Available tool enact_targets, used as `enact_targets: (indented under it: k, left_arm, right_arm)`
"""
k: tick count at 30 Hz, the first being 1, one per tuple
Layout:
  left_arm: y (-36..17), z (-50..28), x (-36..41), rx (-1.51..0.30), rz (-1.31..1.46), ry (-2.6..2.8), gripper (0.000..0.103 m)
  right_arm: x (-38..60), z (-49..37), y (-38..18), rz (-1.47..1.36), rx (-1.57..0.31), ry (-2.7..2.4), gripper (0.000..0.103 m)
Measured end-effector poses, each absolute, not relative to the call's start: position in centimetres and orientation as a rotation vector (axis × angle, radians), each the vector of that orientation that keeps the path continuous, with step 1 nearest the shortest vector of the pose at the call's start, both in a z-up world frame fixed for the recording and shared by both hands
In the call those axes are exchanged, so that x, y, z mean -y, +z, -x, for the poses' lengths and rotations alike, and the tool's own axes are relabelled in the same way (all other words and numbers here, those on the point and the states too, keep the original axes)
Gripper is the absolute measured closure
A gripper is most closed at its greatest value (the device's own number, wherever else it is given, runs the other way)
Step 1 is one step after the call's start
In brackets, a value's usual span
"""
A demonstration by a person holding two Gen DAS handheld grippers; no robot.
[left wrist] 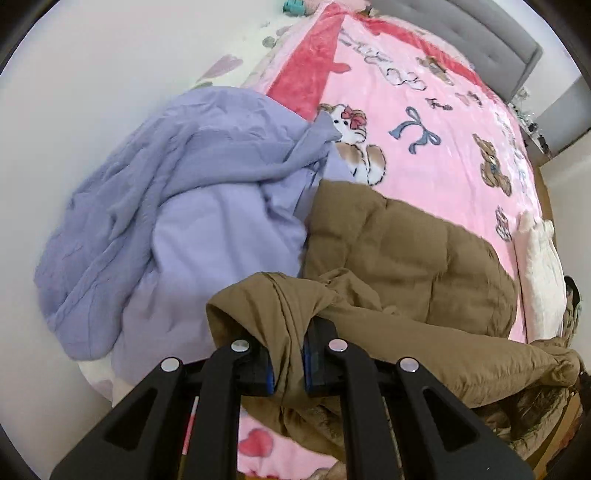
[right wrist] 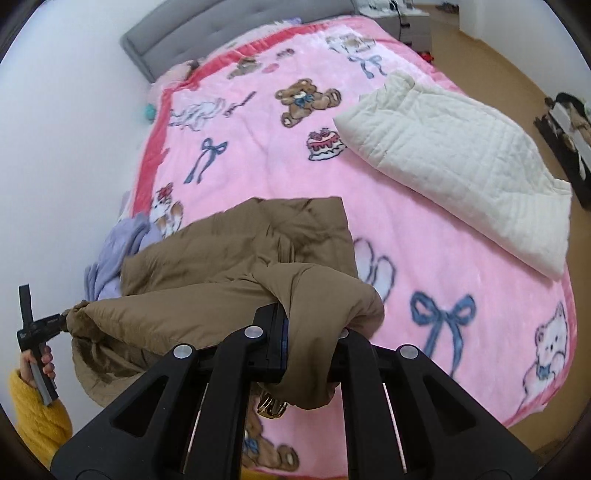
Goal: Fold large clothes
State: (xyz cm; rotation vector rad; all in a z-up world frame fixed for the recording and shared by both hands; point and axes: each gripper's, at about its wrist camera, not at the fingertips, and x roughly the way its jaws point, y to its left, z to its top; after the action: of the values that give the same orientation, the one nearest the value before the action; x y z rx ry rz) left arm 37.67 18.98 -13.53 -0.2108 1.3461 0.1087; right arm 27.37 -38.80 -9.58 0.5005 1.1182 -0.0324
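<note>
A brown quilted jacket (left wrist: 406, 243) lies partly on the pink cartoon blanket (left wrist: 424, 147), with its near edge lifted off the bed. My left gripper (left wrist: 288, 365) is shut on a bunch of the jacket's brown fabric. In the right wrist view the same brown jacket (right wrist: 221, 258) hangs between both tools. There my right gripper (right wrist: 295, 339) is shut on another fold of it, and the fabric drapes over the right finger. The left gripper (right wrist: 61, 323) shows at the left edge, held by a hand in a yellow sleeve (right wrist: 33, 410), pinching the jacket's other corner.
A lilac garment (left wrist: 177, 206) is heaped beside the jacket by the white wall. A cream quilted garment (right wrist: 461, 162) lies folded at the bed's right edge. A grey headboard (right wrist: 207, 33) closes the far end. Brown floor (right wrist: 491, 66) with dark items runs along the right.
</note>
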Motion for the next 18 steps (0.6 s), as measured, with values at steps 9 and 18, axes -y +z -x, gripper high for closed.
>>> enact_targets:
  k: [9, 18]
  left_arm:
    - [-17.1, -48.3, -16.9, -1.441, 0.212, 0.198, 0.093]
    - [-22.9, -53.5, -14.4, -1.500, 0.167, 0.245, 0.092]
  right_arm:
    - [41.8, -39.7, -16.1, -0.624, -1.212, -0.038, 0.097]
    - [42.6, -46.4, -23.0, -0.619, -1.329, -0.008, 0.096]
